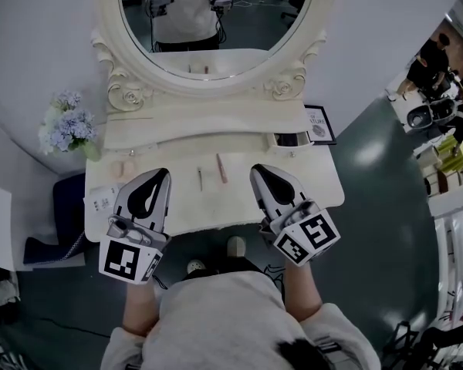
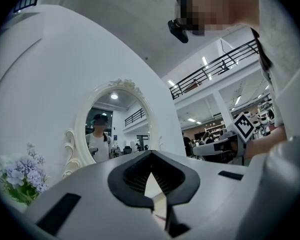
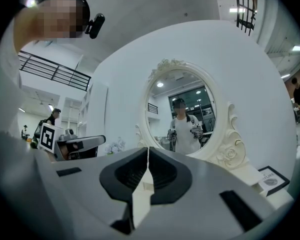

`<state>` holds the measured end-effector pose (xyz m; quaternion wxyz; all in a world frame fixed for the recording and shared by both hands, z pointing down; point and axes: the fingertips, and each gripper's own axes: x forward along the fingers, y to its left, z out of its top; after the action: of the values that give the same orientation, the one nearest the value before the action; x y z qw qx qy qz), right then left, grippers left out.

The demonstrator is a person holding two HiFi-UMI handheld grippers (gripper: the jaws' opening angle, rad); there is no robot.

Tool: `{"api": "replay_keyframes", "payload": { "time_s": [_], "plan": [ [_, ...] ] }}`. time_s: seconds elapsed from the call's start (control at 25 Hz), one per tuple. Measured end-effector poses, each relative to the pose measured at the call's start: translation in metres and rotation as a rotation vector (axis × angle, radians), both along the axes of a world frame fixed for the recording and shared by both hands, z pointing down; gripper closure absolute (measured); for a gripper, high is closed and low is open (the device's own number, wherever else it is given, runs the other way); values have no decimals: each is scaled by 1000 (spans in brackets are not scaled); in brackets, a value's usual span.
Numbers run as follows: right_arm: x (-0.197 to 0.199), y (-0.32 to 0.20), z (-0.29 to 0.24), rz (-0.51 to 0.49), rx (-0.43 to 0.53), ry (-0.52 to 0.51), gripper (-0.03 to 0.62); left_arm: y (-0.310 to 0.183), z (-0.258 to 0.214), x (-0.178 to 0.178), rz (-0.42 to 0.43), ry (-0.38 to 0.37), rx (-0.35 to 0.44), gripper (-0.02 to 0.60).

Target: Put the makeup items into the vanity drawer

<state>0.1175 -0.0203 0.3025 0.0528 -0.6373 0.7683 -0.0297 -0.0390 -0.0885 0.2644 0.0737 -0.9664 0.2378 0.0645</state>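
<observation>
On the white vanity top (image 1: pixel 239 200) lie a thin dark pencil (image 1: pixel 200 178) and a pink stick (image 1: pixel 221 168), between my two grippers. Small pinkish items (image 1: pixel 120 167) sit at the left, beside a white card (image 1: pixel 100 201). My left gripper (image 1: pixel 163 173) (image 2: pixel 151 152) hovers over the table's left front, its jaws together and empty. My right gripper (image 1: pixel 257 169) (image 3: pixel 148 149) hovers at the right front, also shut on nothing. Both point toward the mirror. No open drawer shows in any view.
An oval mirror (image 1: pixel 216 21) in an ornate frame rises behind the raised back shelf (image 1: pixel 185 122). Blue flowers (image 1: pixel 65 127) stand at the left end. A black compact (image 1: pixel 290 139) and a framed sign (image 1: pixel 319 124) sit at the right back. A dark seat (image 1: pixel 62 206) stands left of the table.
</observation>
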Motion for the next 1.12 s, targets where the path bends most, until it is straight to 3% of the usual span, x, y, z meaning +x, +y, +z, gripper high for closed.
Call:
{"api": "replay_keyframes", "payload": {
  "time_s": [1.12],
  "plan": [
    [-41,23,-19,34,66,62,569,15,1,-28,42,32,9,568]
  ]
}}
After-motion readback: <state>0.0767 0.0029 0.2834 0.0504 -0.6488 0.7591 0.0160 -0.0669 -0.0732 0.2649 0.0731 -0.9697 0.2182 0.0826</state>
